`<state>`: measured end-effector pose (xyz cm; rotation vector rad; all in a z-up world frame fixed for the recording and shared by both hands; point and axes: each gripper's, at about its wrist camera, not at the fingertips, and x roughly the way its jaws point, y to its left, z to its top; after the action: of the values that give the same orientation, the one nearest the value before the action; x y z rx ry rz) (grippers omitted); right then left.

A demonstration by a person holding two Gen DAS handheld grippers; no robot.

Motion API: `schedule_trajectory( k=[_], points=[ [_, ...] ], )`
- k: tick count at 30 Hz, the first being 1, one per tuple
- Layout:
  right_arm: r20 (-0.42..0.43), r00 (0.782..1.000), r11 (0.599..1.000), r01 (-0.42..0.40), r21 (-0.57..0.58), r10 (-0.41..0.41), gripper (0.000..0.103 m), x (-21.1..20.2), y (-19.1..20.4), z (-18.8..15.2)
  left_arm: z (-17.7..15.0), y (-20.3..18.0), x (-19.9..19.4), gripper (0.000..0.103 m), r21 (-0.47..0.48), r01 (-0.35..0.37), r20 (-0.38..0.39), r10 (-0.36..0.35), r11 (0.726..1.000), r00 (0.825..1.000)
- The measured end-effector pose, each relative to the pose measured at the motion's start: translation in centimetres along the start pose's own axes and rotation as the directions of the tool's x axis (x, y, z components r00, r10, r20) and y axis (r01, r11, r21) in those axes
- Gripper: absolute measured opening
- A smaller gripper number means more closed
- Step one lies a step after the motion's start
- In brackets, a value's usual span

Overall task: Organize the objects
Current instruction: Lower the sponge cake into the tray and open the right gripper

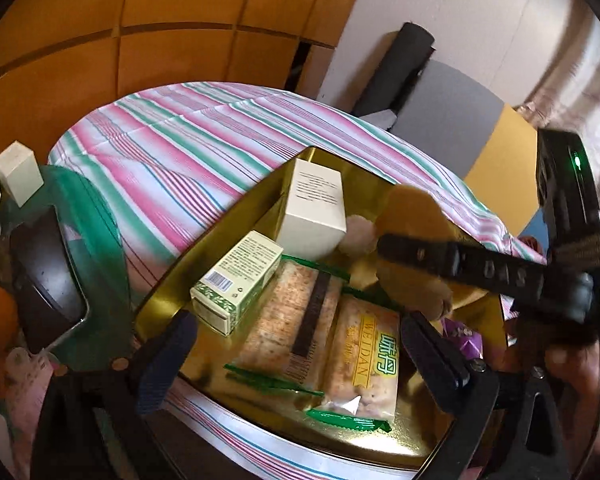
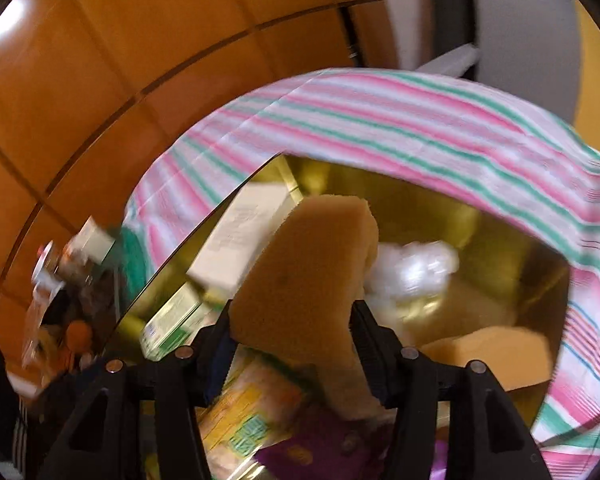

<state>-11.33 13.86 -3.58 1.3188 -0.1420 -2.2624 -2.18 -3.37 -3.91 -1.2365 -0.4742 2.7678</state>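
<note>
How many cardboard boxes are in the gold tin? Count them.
2. White box stands in the gold tin's far corner; green-printed box lies beside it. More may be hidden.

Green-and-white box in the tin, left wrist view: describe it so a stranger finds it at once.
Start at the gold tin on the striped tablecloth. Along its left wall lies the small green-and-white box, on its side, below the taller plain white box. Only it has green leaf print and a barcode.
</note>
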Motion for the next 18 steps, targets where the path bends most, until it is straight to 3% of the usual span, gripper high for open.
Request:
schedule_trajectory(
  k=[4, 7, 12, 14, 18],
  points=[
    [0.019, 1.000, 0.998, -0.002, 0.055, 0.001, 0.072, -1.0, -0.6, -0.9, 0.1, 0.3, -0.1, 0.103, -0.012, -0.002, 0.009, 0.002, 1.000, 1.000],
    [0.045, 0.999, 0.997, 0.019, 0.072, -0.022, 0.072, -2.1, -0.9, -1.5, 0.1, 0.1, -0.2, 0.103, 0.003, -0.006, 0.014, 0.006, 1.000, 1.000],
    [0.140, 0.979, 0.989, 0.149, 0.003, -0.148, 0.072, -4.2, 0.2, -2.0, 0.0, 0.0, -0.4, 0.103, 0.014, -0.026, 0.029, 0.025, 1.000, 0.999],
    [0.165, 0.974, 0.987, 0.160, -0.028, -0.153, 0.063, -4.5, 0.8, -1.9, 0.1, 0.0, -0.7, 0.103, 0.010, -0.031, 0.041, 0.030, 0.999, 0.999],
    [0.147, 0.981, 0.982, 0.146, -0.124, -0.127, 0.056, -3.5, 3.1, -1.0, 0.0, 0.0, -1.5, 0.103, 0.018, -0.058, 0.085, 0.056, 0.998, 0.995]
  ],
)
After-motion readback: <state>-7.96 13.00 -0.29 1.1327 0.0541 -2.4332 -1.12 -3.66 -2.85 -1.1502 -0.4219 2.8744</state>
